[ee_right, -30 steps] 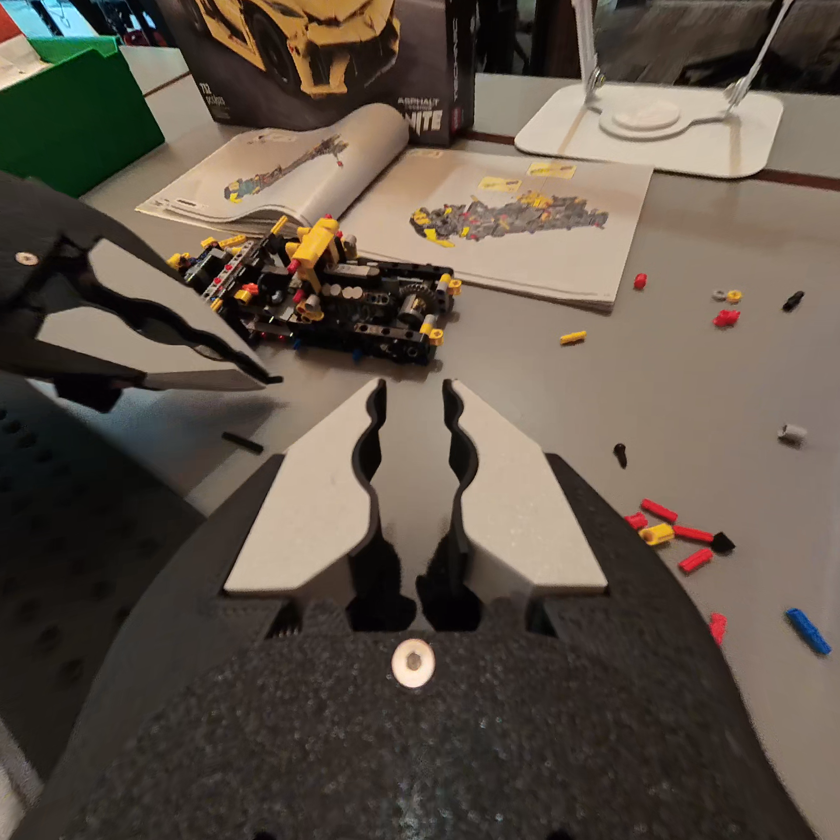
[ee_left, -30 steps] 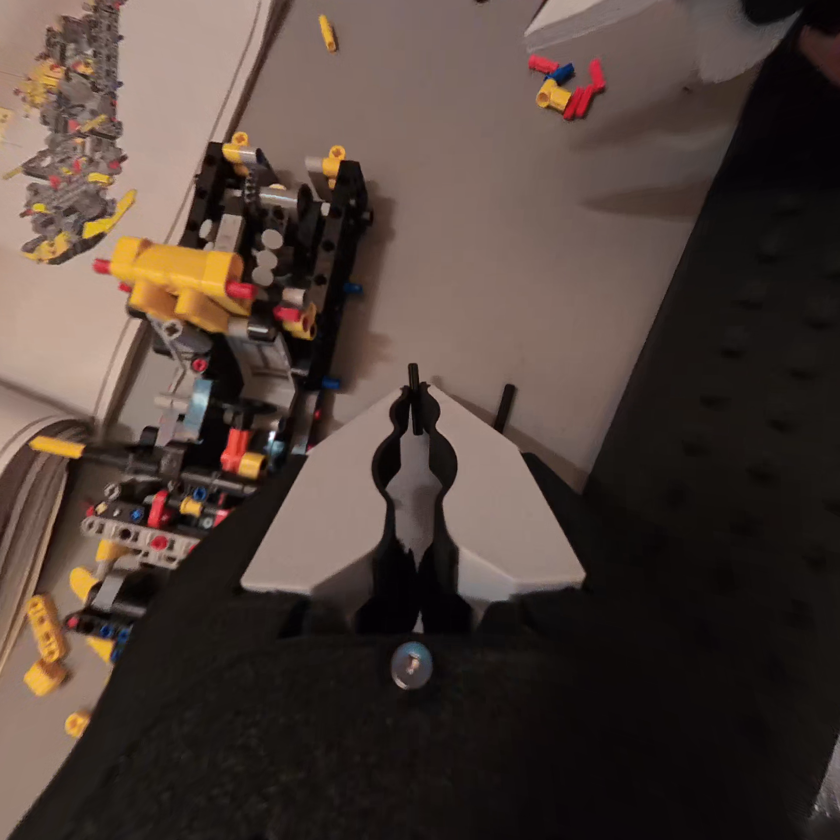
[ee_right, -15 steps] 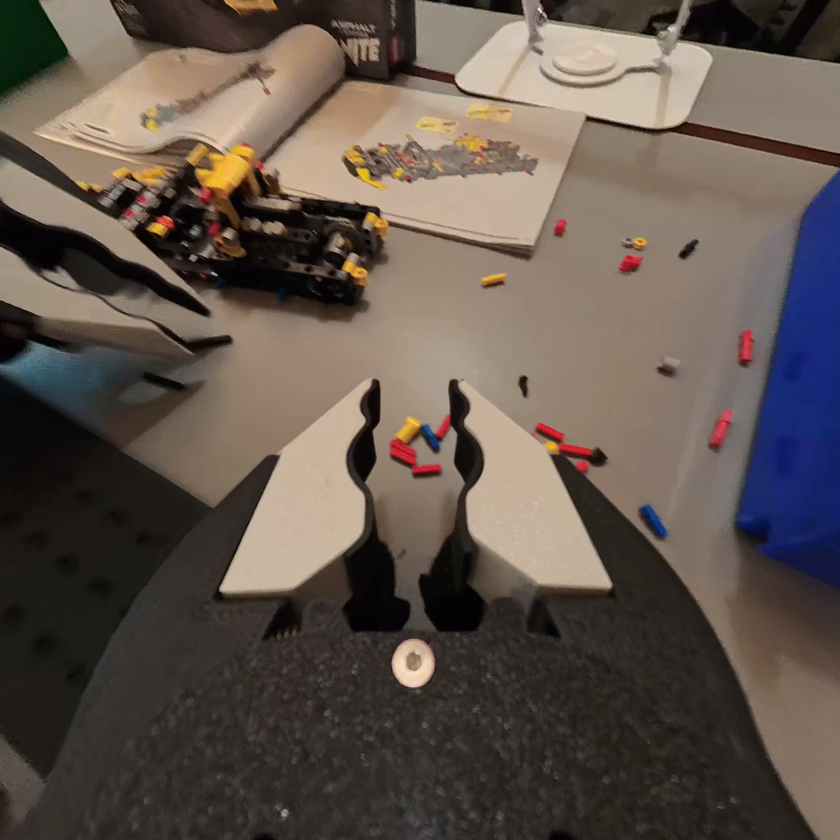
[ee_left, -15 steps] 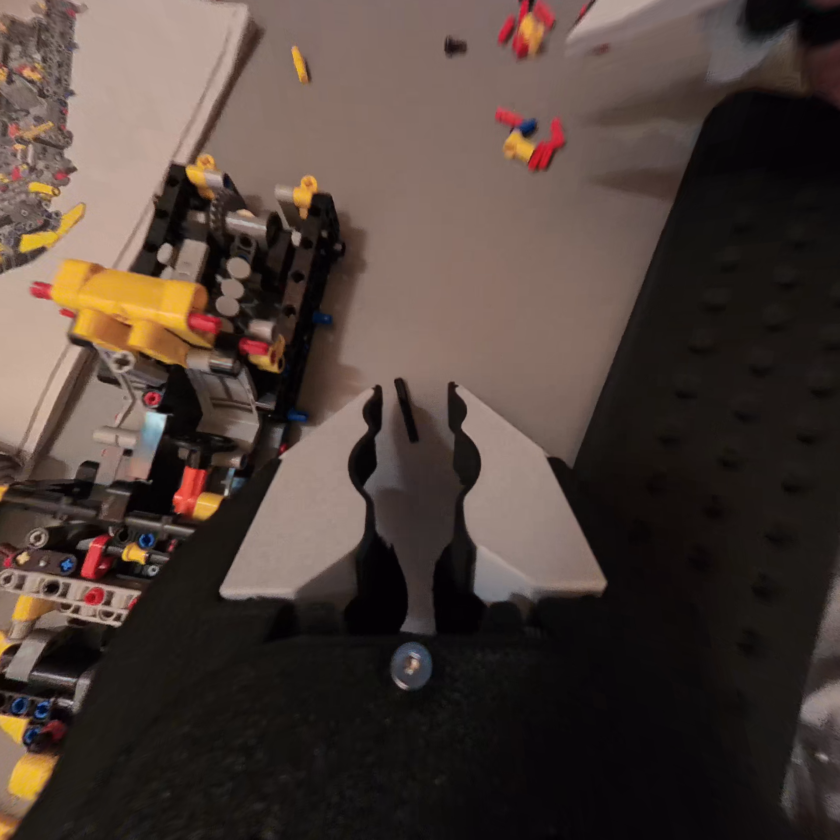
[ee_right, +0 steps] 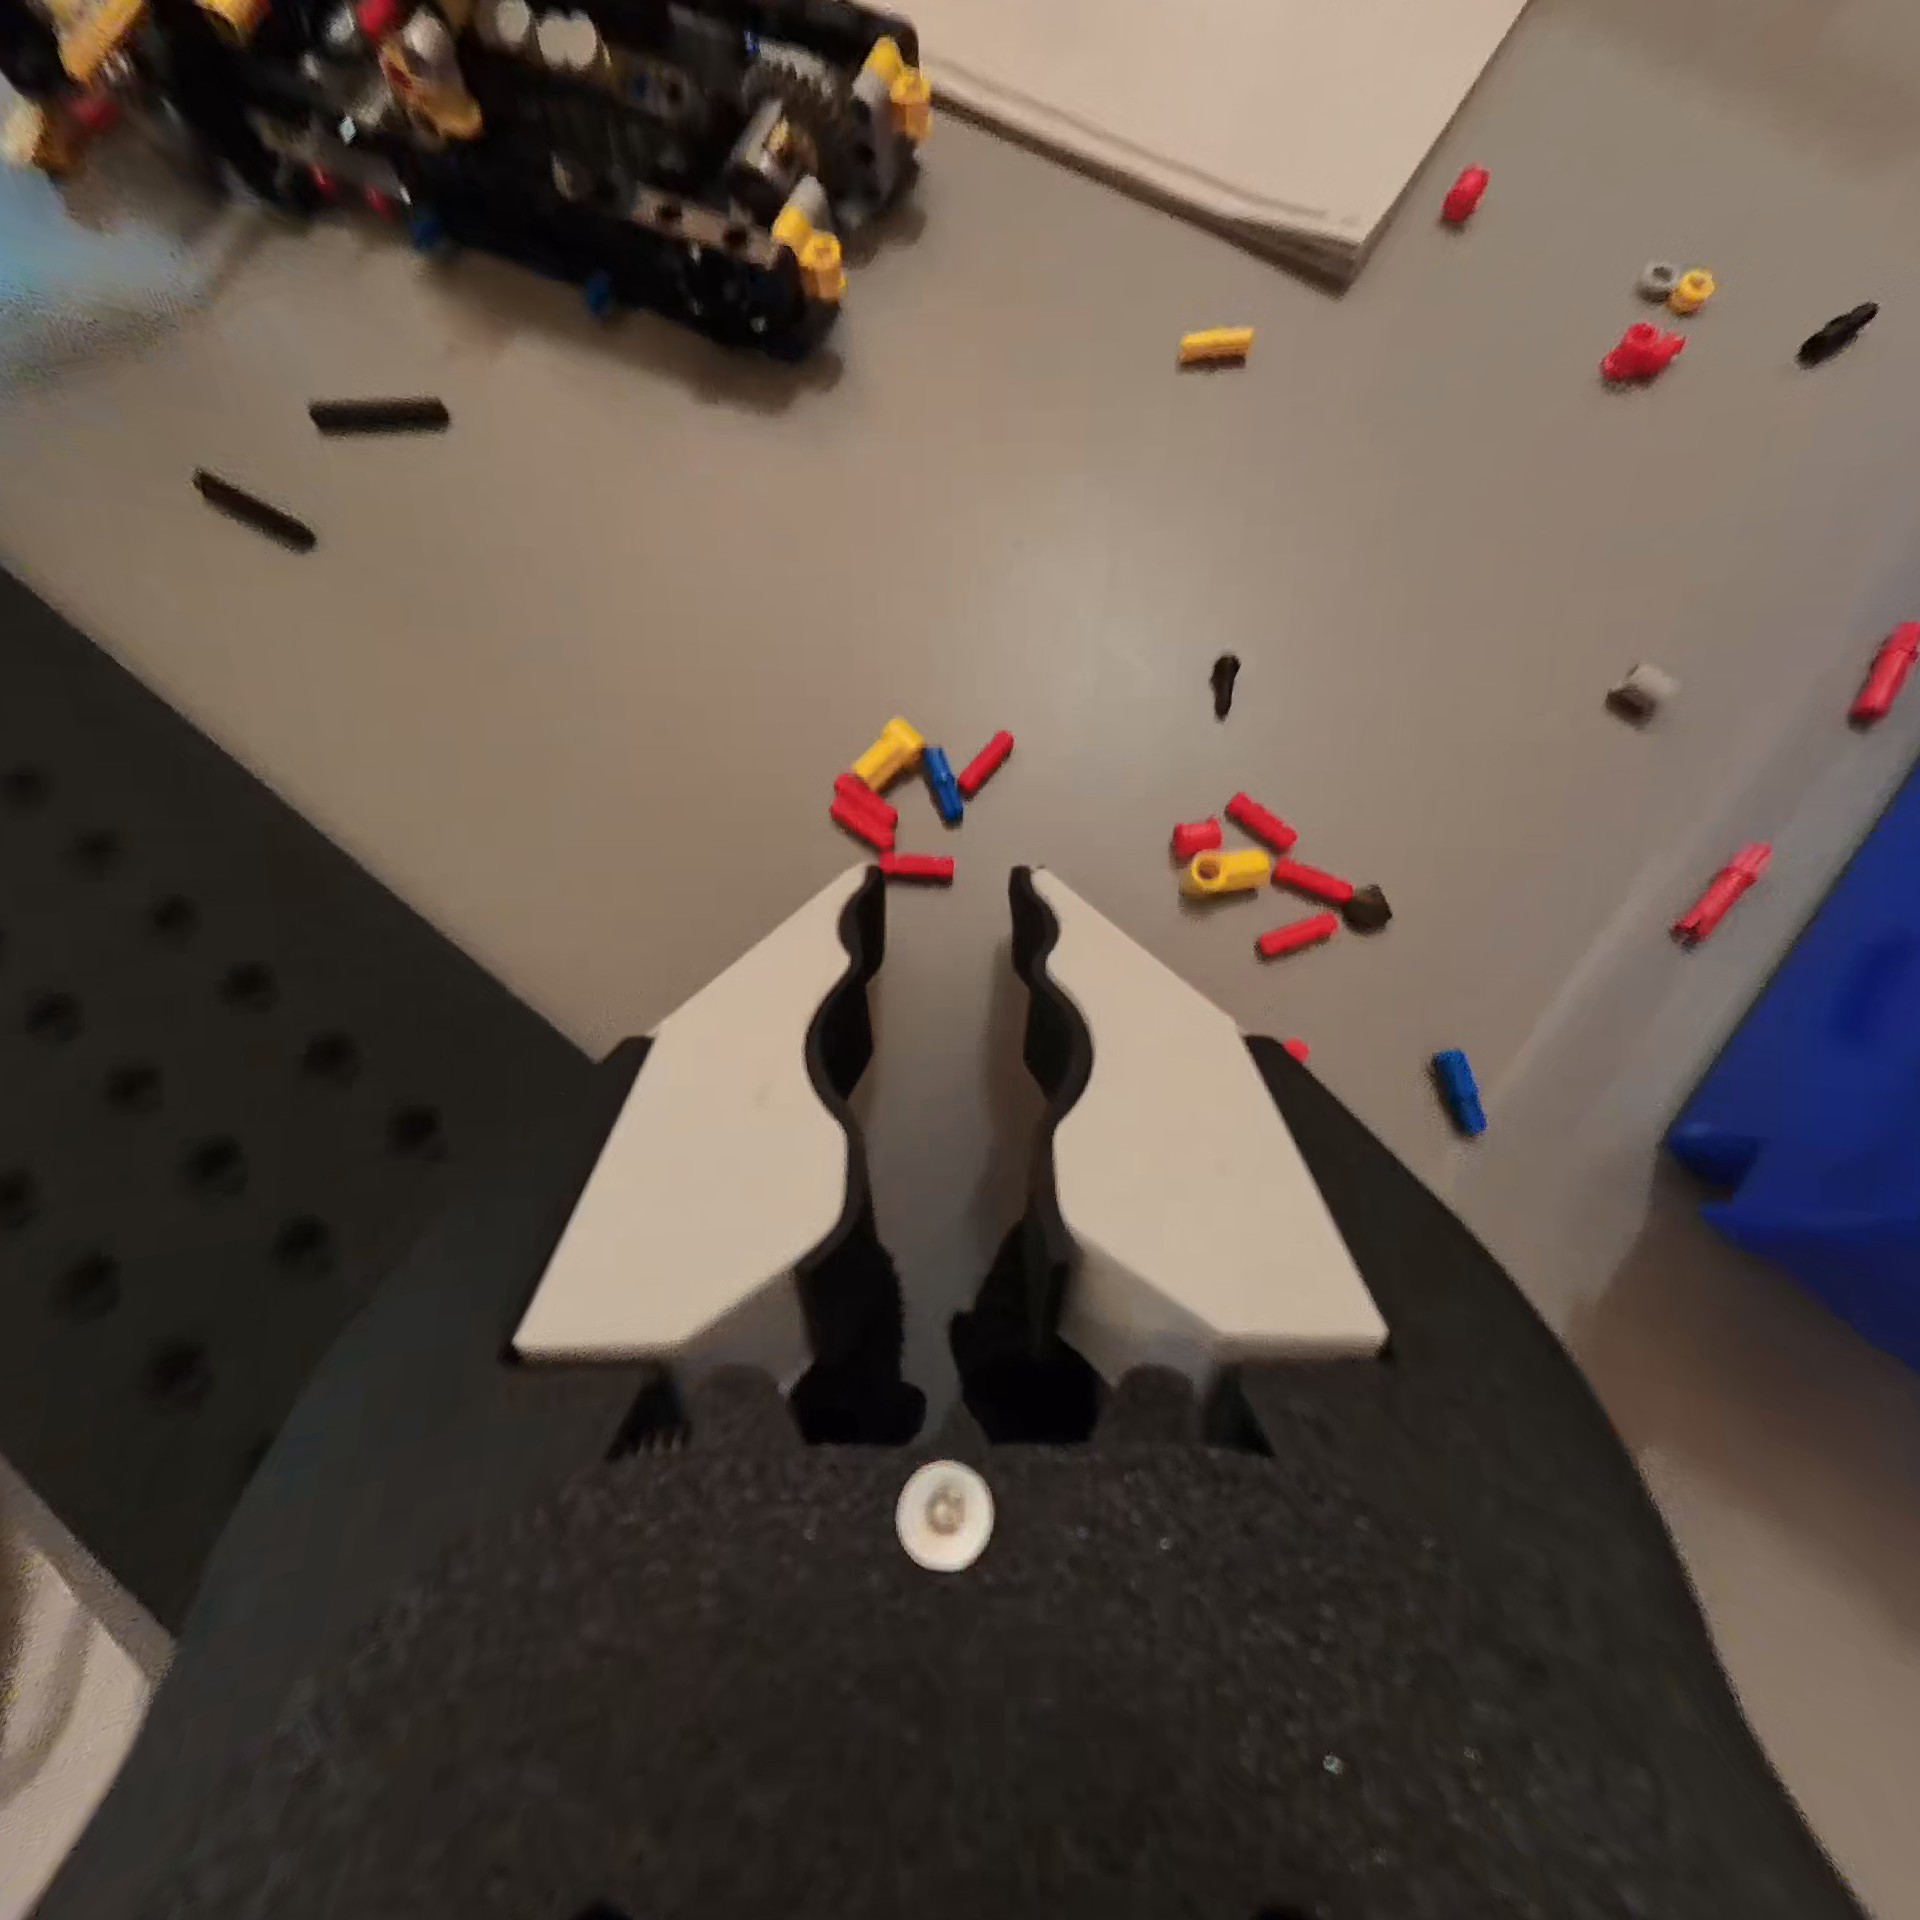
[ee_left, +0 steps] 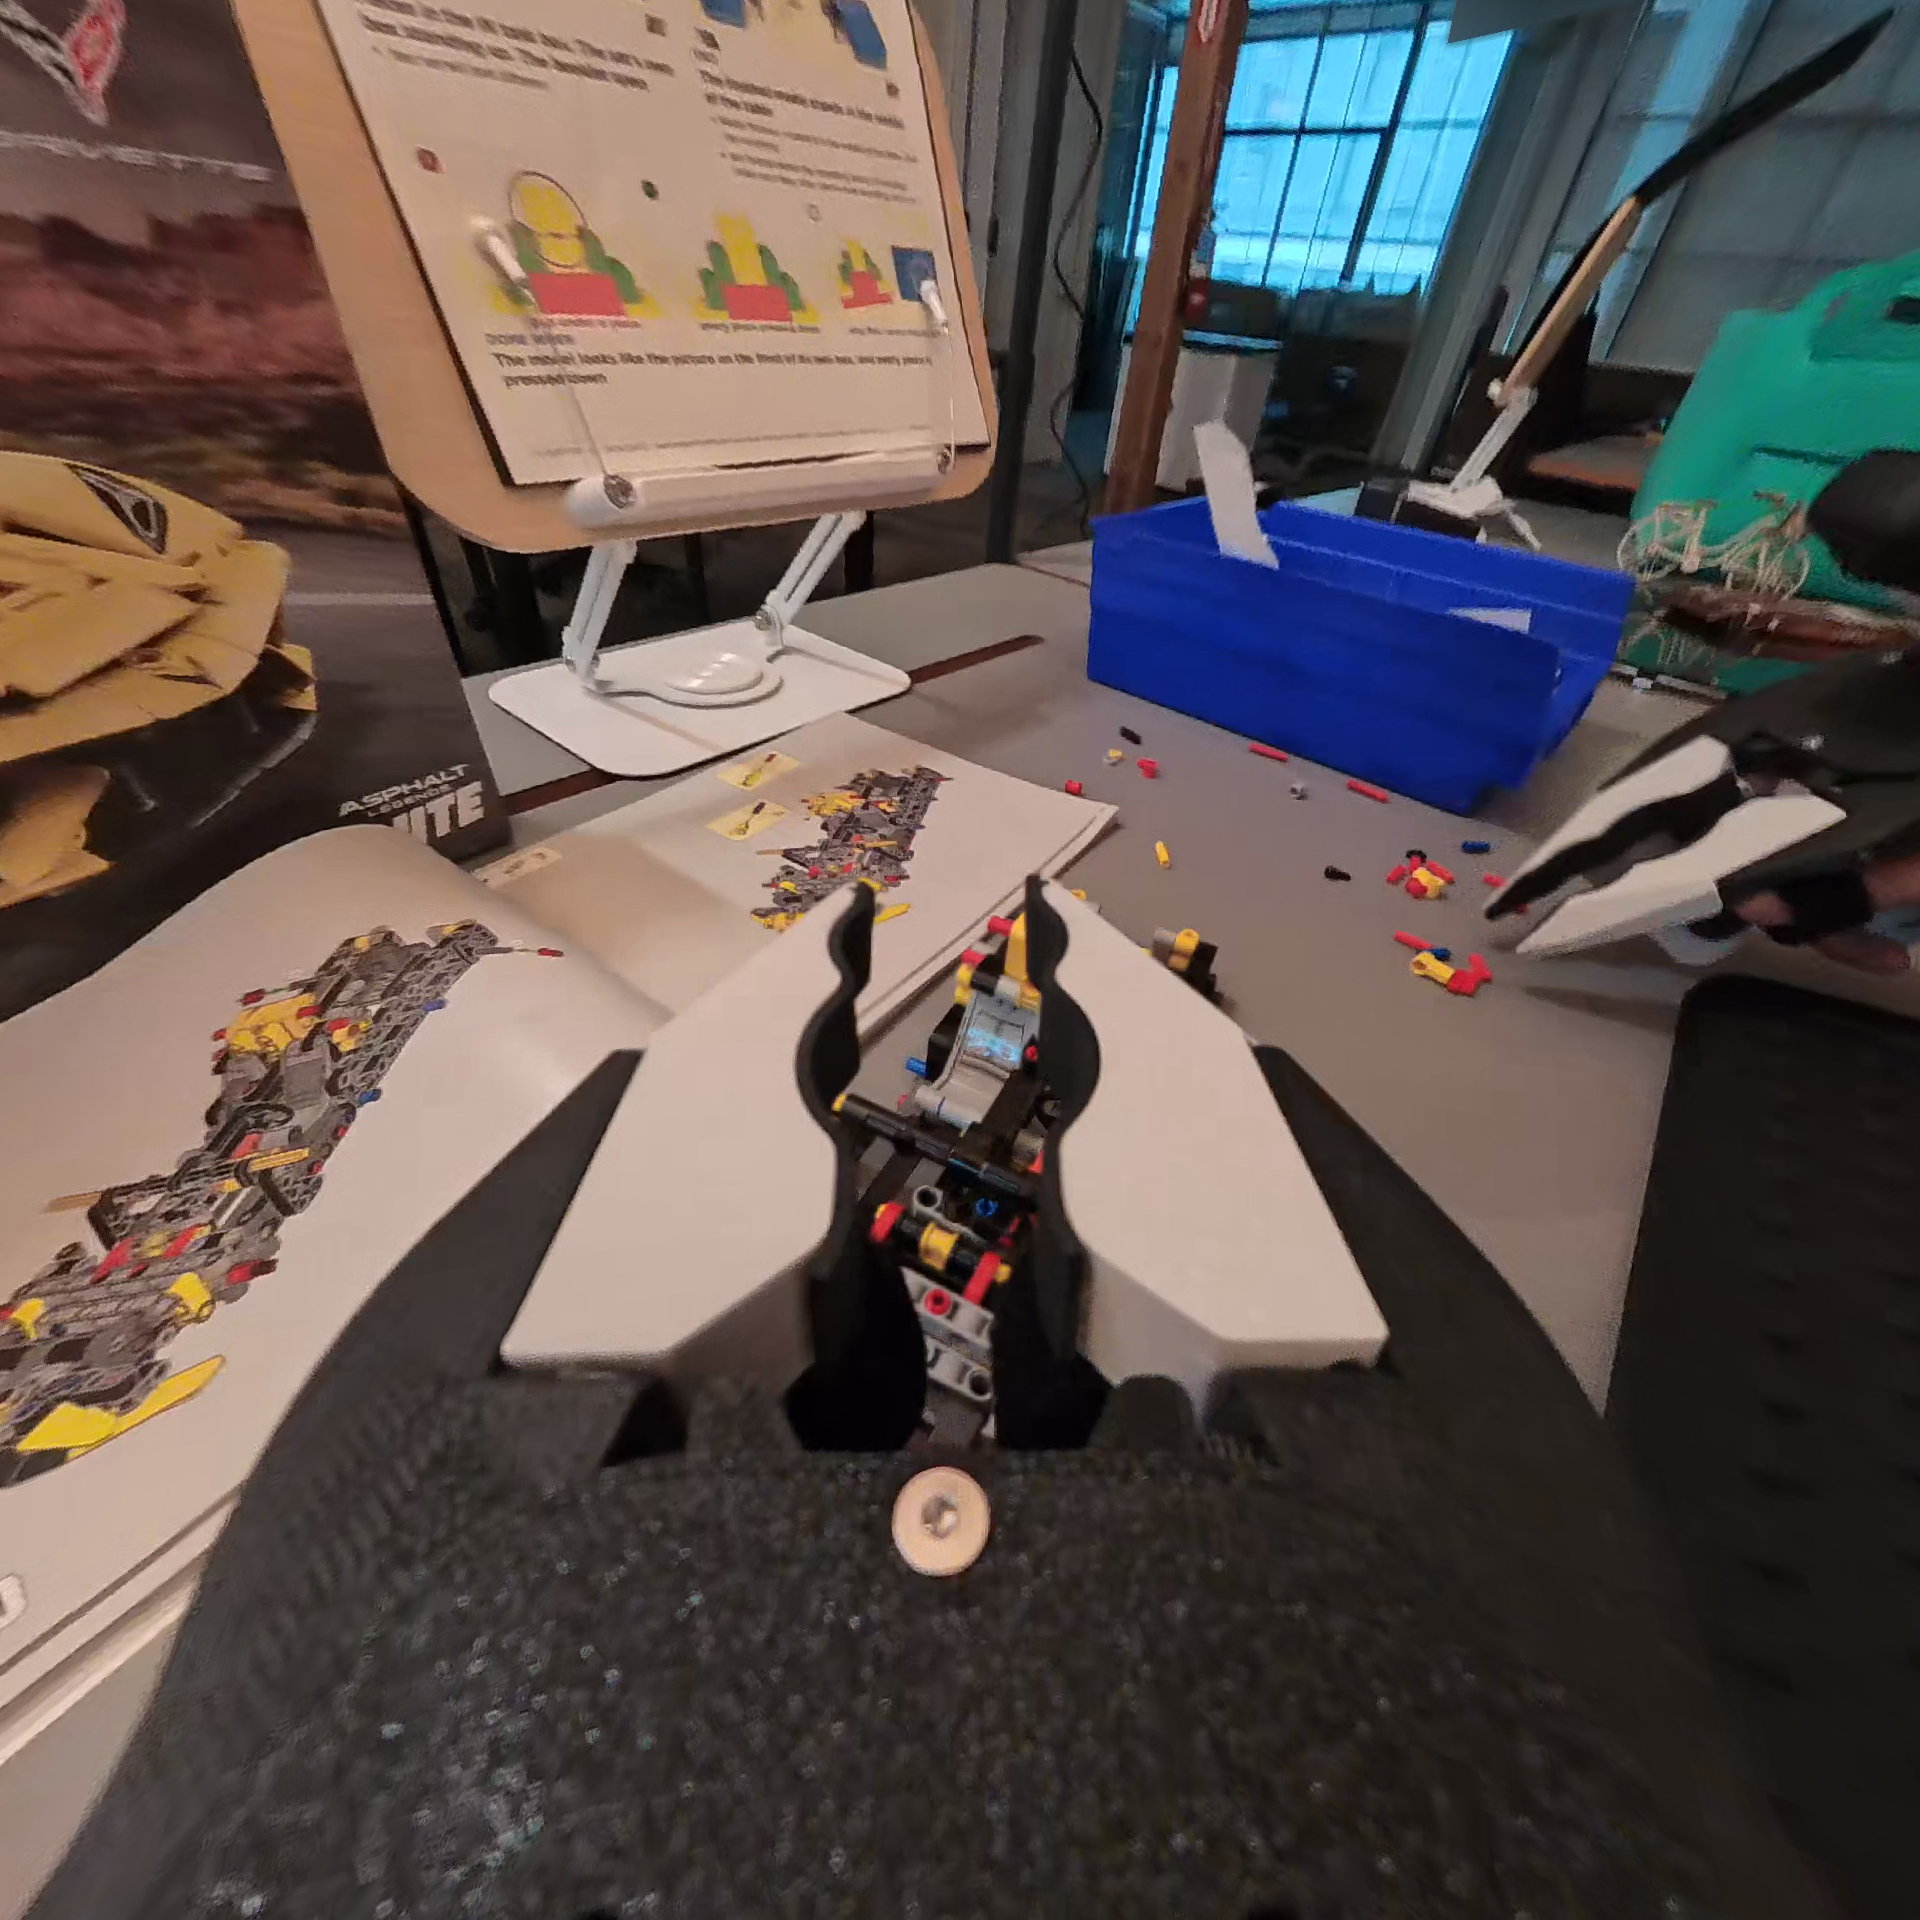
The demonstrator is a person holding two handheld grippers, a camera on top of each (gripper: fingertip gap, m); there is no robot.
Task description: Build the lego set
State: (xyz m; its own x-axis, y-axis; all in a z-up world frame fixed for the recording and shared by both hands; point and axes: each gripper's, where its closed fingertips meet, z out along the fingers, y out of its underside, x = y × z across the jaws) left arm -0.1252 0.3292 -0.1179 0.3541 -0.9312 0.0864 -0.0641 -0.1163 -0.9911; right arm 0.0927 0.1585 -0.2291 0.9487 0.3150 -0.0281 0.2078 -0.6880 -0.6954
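left tongs (ee_left: 945, 914) released black axle (ee_right: 379, 416).

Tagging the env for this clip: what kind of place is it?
Probably a workshop or lab bench rather than a home: gray table, blue parts bin, instruction sheet on a stand, big industrial windows behind.

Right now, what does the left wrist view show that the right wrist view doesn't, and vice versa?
Only the left wrist view: the set's box, the open instruction booklet's printed pages, a tilted document stand, and the right gripper seen from outside, jaws apart, low beside the loose pieces.

Only the right wrist view: two black axles lying on the table, and a small pile of pins just ahead of the right gripper's open, empty jaws.

Both: the partly built car chassis, scattered pins, and the blue bin. The left gripper is open over the chassis.
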